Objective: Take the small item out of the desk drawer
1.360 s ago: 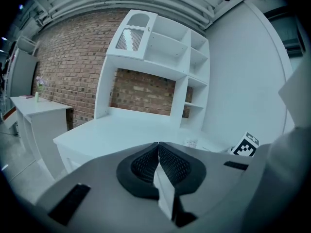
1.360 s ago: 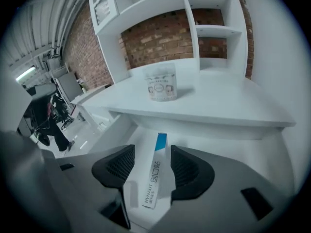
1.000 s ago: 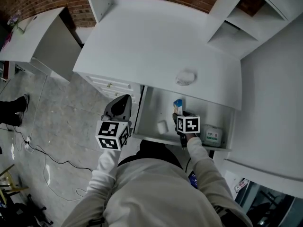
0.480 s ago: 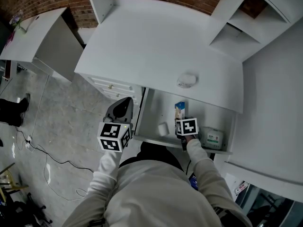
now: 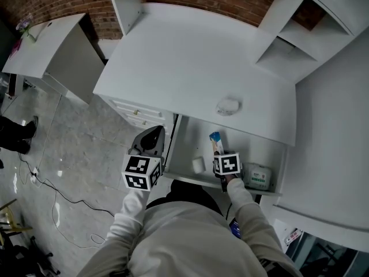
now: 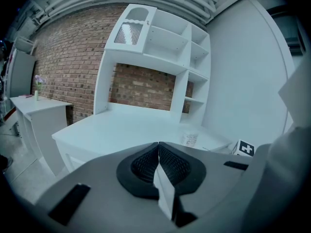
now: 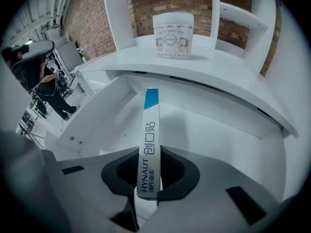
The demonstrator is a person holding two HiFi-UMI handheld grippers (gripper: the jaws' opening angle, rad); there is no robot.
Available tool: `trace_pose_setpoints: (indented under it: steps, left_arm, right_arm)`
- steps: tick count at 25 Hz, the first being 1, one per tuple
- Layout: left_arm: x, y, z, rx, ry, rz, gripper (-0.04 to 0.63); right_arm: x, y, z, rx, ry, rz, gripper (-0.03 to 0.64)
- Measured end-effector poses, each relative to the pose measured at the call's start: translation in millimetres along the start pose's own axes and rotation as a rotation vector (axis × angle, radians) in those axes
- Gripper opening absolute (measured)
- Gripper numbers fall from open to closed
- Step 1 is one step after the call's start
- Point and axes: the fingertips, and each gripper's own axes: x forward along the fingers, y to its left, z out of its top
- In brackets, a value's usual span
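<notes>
A slim white box with a blue end (image 5: pixel 215 141) (image 7: pixel 149 144) stands in the open desk drawer (image 5: pixel 183 146). My right gripper (image 5: pixel 218 151) (image 7: pixel 148 174) reaches into the drawer from the front. Its jaws are closing with the box between them, and the dark pads (image 7: pixel 177 176) press its two flat sides. My left gripper (image 5: pixel 153 135) (image 6: pixel 158 145) hangs outside the drawer's left wall, over the floor. It is shut with nothing in it.
Also in the drawer are a small white cup (image 5: pixel 198 165) at the front and a green-and-white box (image 5: pixel 258 176) at the right. A round white tub (image 5: pixel 228 105) (image 7: pixel 173 35) sits on the desk top (image 5: pixel 184 56) above the drawer. A shelf unit (image 5: pixel 300 33) stands behind.
The right gripper's jaws have closed in on the slim box, which has shifted towards the drawer's front and now shows its narrow edge. The left gripper stays beside the drawer.
</notes>
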Motion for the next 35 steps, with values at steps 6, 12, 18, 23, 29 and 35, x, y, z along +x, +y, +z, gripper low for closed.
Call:
trace_pose_setpoints:
  steps: [6, 12, 18, 23, 29, 35]
  left_arm:
    - [-0.4, -0.1, 2.6, 0.001, -0.009, 0.001, 0.02]
    - [-0.5, -2.8, 2.3, 0.009, -0.01, -0.007, 0.02]
    - [-2.2, -9.0, 7.5, 0.017, -0.021, -0.018, 0.02]
    - [-4.4, -12.1, 10.1, 0.017, -0.032, -0.023, 0.02]
    - [-7.5, -13.4, 9.7, 0.028, -0.031, -0.031, 0.02]
    - [-5.0, -15.4, 10.3, 0.047, -0.022, -0.045, 0.02]
  right_arm:
    - [-31.5, 14.3, 27.2, -0.022, -0.146, 0.064, 0.084]
    - [-70.3, 30.4, 56.9, -0.004, -0.307, 0.128, 0.083]
    - [-120.9, 36.7, 96.2, 0.006, -0.474, 0.145, 0.083]
    - [-164.3, 34.0, 117.0, 0.024, -0.613, 0.141, 0.083]
    - [-214.3, 31.3, 135.9, 0.099, -0.791, 0.158, 0.083]
    - [-254.2, 30.3, 146.9, 0.118, -0.928, 0.143, 0.081]
